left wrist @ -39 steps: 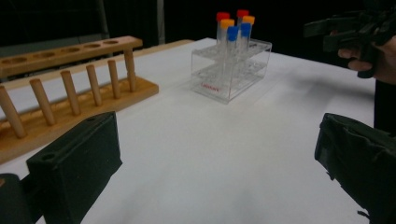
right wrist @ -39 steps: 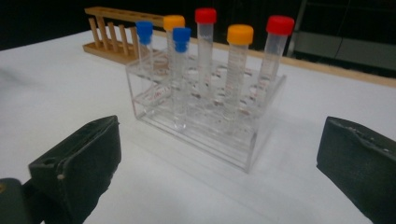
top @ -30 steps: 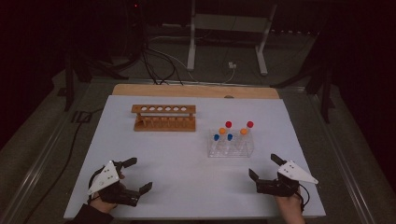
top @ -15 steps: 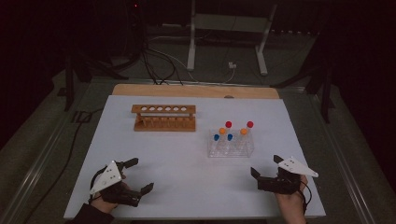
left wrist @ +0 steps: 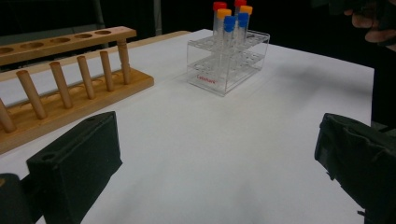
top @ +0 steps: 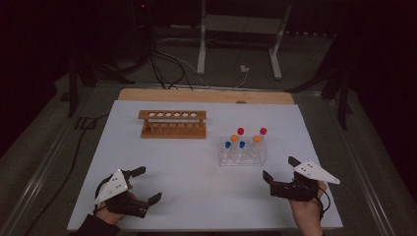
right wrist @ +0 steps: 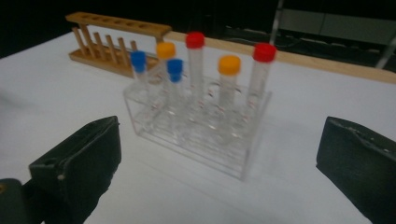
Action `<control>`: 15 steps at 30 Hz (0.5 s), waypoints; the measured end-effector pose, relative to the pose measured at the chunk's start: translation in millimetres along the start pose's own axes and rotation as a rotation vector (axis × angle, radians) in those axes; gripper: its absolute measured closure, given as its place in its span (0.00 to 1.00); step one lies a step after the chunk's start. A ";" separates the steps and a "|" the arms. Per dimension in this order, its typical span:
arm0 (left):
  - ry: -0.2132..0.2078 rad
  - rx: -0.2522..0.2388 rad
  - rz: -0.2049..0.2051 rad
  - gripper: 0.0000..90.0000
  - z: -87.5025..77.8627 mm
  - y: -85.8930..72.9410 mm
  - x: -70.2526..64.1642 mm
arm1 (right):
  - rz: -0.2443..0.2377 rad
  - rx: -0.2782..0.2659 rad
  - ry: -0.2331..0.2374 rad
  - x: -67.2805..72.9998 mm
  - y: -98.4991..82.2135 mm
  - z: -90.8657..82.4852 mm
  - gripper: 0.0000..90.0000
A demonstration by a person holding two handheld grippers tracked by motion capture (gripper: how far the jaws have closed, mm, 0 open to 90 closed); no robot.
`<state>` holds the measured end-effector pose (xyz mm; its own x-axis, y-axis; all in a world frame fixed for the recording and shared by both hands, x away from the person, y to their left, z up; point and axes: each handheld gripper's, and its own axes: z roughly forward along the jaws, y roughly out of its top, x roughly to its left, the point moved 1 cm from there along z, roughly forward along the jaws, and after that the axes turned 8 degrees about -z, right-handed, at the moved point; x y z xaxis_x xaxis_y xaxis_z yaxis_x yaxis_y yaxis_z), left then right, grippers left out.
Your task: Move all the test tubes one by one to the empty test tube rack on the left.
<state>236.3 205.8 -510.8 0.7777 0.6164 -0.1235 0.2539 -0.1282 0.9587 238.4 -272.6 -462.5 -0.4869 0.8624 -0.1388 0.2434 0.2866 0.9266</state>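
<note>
A clear plastic rack (top: 243, 156) (right wrist: 196, 135) (left wrist: 229, 65) stands right of the table's middle and holds several capped tubes with red, orange and blue caps. An empty wooden tube rack (top: 172, 124) (left wrist: 60, 88) (right wrist: 116, 37) sits behind and to the left of it. My left gripper (top: 146, 184) (left wrist: 217, 163) rests open near the front left edge, nothing between its jaws. My right gripper (top: 281, 168) (right wrist: 219, 168) is open near the front right edge, just in front of and to the right of the clear rack, jaws pointing at it.
The white table top (top: 187, 167) has a wooden strip (top: 206, 96) along its far edge. Beyond it are a metal stand (top: 241, 39) and cables (top: 162, 59) on the dark floor. A hand (left wrist: 373, 23) holding the other gripper appears at the top right of the left gripper view.
The right gripper has shifted slightly to the right and turned a little. The left gripper has barely moved. Both stay open.
</note>
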 end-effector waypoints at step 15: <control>-0.008 -0.001 -0.006 0.01 -0.4 0.1 -0.4 | -0.046 -0.024 0.016 27.3 29.6 21.8 0.00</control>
<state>235.8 205.8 -510.5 0.7810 0.6106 -0.1311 0.2575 -0.1235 0.9584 250.5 -231.5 -446.4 -0.5103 0.8418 -0.1757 0.2010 0.3154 0.9274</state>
